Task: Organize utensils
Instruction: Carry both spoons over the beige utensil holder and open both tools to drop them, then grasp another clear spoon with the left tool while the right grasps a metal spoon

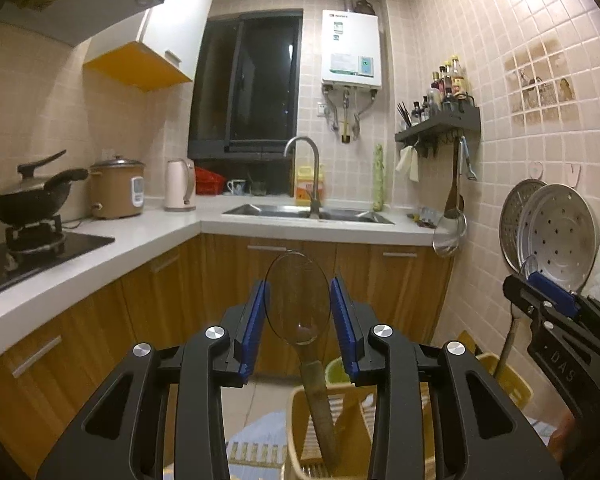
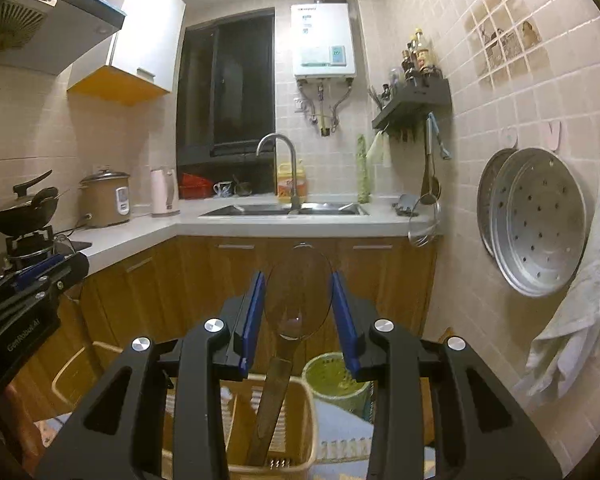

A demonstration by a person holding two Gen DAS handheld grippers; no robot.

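Left gripper (image 1: pixel 298 312): jaws clamped on the clear bowl of a ladle (image 1: pixel 298 300).
Left ladle handle: runs down into a beige slatted basket (image 1: pixel 300 420).
Right gripper (image 2: pixel 299 308): jaws clamped on a second clear ladle (image 2: pixel 299 294).
Right ladle handle: down in its own basket (image 2: pixel 300 432).
Beyond: wooden cabinets (image 1: pixel 160 292), table (image 1: pixel 140 240) with sink (image 1: pixel 308 214).

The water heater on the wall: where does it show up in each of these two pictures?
Left wrist view: water heater is top centre, just right of the dark window.
Right wrist view: water heater is again top centre, right of the window.
Shared landmark: the curved faucet stands below it over the sink.
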